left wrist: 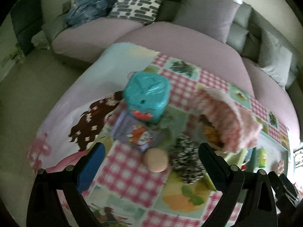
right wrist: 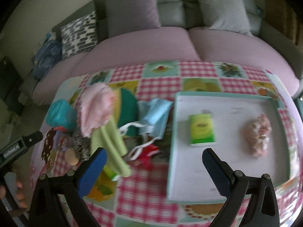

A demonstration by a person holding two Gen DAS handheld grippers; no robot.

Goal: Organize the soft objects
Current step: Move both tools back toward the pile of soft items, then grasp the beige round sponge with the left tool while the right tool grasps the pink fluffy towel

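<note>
A pile of soft things lies on the checked tablecloth (right wrist: 147, 185): a teal wipes pack (left wrist: 146, 96), a pink fluffy cloth (left wrist: 229, 121), a black-and-white scrunchie (left wrist: 186, 162), a beige round sponge (left wrist: 156, 159), a green cloth (right wrist: 111, 145) and blue face masks (right wrist: 153, 117). A white tray (right wrist: 227, 185) on the right holds a green tissue pack (right wrist: 201, 130) and a pink scrunchie (right wrist: 257, 136). My left gripper (left wrist: 151, 160) is open above the sponge and scrunchie. My right gripper (right wrist: 153, 160) is open above the tray's left edge, empty.
A sofa with lilac seats (right wrist: 151, 45) and grey and patterned cushions (right wrist: 79, 32) runs behind the table. A blue bag (left wrist: 89, 11) lies on its left end. A purple printed pack (left wrist: 136, 132) lies under the wipes pack. The floor (left wrist: 28, 87) is to the left.
</note>
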